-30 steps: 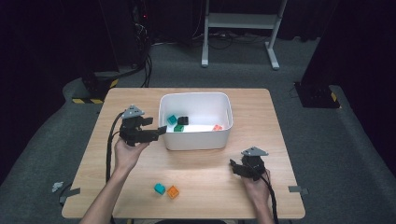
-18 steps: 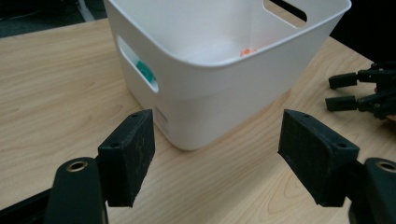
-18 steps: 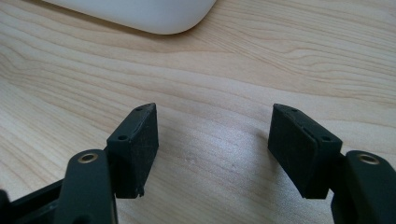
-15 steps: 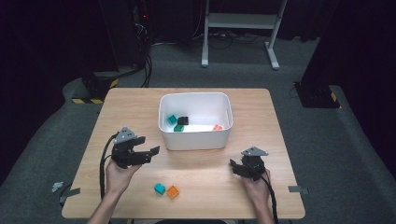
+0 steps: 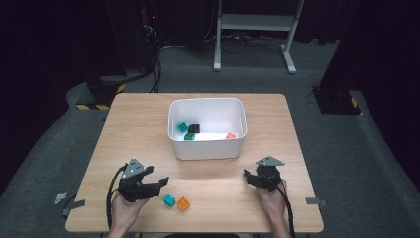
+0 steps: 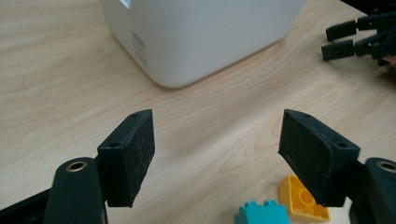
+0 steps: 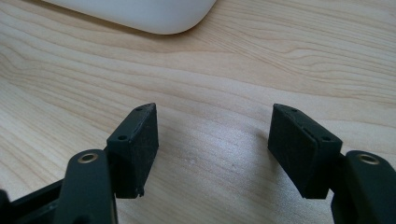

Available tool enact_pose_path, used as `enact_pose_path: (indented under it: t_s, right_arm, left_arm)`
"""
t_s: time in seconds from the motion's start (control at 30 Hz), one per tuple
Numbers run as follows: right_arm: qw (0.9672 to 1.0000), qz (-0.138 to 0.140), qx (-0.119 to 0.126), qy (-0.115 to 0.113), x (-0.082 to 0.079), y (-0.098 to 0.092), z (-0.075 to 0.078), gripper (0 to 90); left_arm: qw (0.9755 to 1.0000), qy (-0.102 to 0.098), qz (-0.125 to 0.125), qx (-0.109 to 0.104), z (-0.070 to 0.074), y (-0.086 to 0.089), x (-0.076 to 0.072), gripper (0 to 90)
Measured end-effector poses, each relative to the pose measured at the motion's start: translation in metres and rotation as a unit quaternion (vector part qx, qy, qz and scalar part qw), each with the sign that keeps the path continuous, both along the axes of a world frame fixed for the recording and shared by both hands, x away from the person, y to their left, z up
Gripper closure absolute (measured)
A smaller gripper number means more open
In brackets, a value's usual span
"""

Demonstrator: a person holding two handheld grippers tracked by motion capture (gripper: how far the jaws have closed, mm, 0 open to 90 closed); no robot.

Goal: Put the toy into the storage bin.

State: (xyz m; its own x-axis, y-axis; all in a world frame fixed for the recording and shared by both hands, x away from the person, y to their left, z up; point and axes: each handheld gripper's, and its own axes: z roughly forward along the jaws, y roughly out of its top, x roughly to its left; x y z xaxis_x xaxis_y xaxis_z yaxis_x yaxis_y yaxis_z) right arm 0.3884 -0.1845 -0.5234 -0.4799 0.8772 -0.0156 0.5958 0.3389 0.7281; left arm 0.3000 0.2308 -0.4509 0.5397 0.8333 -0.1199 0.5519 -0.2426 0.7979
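Note:
A white bin stands mid-table with a teal brick, a green brick, a black brick and an orange-red brick inside. A teal brick and an orange brick lie near the front edge. My left gripper hovers open just left of them; in the left gripper view the teal brick and orange brick lie low between its jaws, untouched. My right gripper rests open on the table at the front right, nothing between its jaws.
The wooden table has bare surface on both sides of the bin. In the left gripper view, the bin wall stands ahead and the other gripper shows at top right. Cables and a metal stand sit on the dark floor behind.
My left gripper has come back from beside the bin toward the front edge and lower, ending just left of the two loose bricks. The right gripper has stayed in place.

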Motion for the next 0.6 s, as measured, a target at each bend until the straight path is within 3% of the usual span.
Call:
enact_pose_path:
  t_s: [0.23,0.6]
  right_arm:
    - [1.0,-0.001,0.0,0.001,0.0,0.0,0.0,33.1]
    - [1.0,0.0,0.0,0.0,0.0,0.0,0.0,33.1]
  left_arm:
    - [0.9998,0.012,-0.005,-0.013,-0.015,-0.003,-0.012,26.9]
    - [0.9993,0.032,-0.018,-0.01,-0.037,-0.017,-0.024,28.3]
